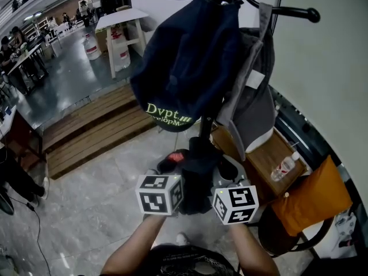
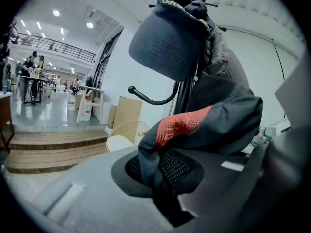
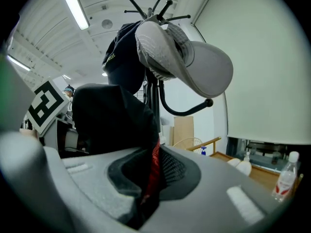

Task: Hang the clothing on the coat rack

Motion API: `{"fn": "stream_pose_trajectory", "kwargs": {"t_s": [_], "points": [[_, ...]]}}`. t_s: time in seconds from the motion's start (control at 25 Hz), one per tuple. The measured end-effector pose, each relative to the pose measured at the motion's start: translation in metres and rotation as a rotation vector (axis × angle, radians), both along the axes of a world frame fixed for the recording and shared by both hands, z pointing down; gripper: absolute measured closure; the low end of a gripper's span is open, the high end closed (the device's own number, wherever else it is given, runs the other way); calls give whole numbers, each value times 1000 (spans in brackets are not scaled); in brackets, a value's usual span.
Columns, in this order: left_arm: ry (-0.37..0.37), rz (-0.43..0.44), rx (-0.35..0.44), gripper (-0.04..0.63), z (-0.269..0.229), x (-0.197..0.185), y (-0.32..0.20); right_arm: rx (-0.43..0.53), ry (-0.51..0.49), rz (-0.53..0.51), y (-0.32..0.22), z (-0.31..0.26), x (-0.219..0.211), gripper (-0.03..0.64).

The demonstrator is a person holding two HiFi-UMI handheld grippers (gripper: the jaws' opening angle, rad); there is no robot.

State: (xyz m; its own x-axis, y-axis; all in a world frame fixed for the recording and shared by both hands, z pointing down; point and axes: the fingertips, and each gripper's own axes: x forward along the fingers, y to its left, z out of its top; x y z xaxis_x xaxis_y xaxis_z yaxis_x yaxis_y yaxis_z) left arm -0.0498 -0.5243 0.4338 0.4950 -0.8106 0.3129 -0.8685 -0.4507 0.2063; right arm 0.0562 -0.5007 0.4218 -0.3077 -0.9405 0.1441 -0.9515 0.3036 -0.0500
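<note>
Clothing item (image 1: 198,174) (image 2: 214,115) (image 3: 112,115): black, soft, bunched woven fabric with one red open-knit patch. It sits at lower centre of the head view, just below the hanging caps and in front of the rack pole.

Left gripper (image 1: 172,165) (image 2: 163,178): jaws narrow, clamped on a fold of the black fabric, with the red patch just above the pads. Right gripper (image 1: 227,168) (image 3: 150,178): jaws likewise pinched on the fabric, a red edge caught in the slit. Both jaw bodies are grey and matte, with dark mesh-textured pads.

Coat rack (image 1: 205,124) (image 2: 187,89) (image 3: 153,89): thin black pole, curved hooks with ball ends, straight pegs on top.

Navy cap (image 1: 184,62) (image 2: 170,45) (image 3: 124,57): hangs at upper centre, stitched brim, pale lettering. Grey cap (image 1: 253,96) (image 3: 194,62): hangs to its right, smooth rounded brim.

Wooden side table (image 1: 270,154), lower right, carries a clear plastic bottle (image 1: 283,167). Planked wooden step (image 1: 86,128) at left, on a grey polished floor.
</note>
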Motion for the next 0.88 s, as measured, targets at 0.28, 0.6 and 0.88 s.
{"fn": "stream_pose_trajectory", "kwargs": {"t_s": [0.28, 0.6, 0.88], "points": [[-7, 15, -13, 561, 9, 2, 2, -15, 8, -4, 0, 10, -1, 581], [-14, 24, -23, 561, 17, 3, 5, -30, 12, -7, 3, 20, -4, 581], [-13, 25, -34, 561, 25, 4, 11, -41, 9, -8, 7, 27, -3, 581]]}}
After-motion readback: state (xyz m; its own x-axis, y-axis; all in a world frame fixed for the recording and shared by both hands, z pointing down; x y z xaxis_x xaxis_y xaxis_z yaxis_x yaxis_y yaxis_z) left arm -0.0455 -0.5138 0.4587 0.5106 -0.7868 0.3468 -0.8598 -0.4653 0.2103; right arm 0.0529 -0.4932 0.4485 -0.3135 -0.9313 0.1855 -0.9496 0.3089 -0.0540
